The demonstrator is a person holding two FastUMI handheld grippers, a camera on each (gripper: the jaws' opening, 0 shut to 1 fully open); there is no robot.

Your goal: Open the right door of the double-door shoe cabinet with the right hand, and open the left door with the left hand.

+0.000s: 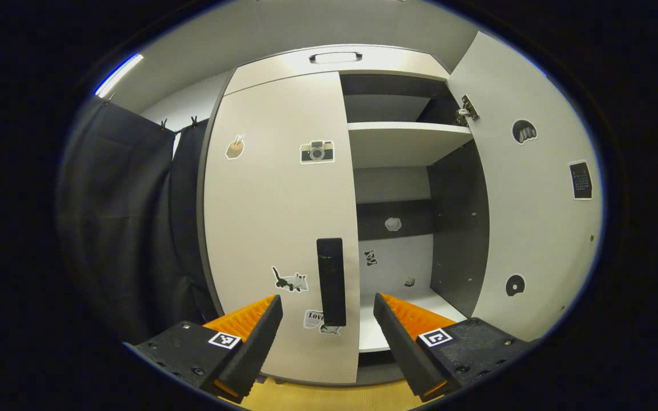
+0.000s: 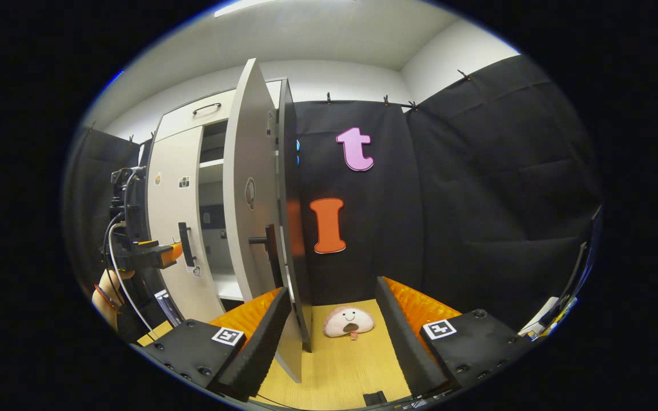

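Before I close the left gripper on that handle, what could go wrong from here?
The left gripper is open with the left door's handle between its fingers but farther ahead, so closing early may miss. The open right door stands just beside the right gripper, which could bump it.

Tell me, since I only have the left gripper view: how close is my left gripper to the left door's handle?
Observer: In the right gripper view, the left gripper has its tips right beside the left door's handle. I cannot tell if they touch.
Operator: Is the right gripper holding anything?
Observer: No. The right gripper has its jaws open, with the open right door edge-on just ahead of it and that door's handle unheld.
Operator: Anything on the floor over there?
Observer: A small plush toy lies on the wooden floor past the open door, by the black cloth.
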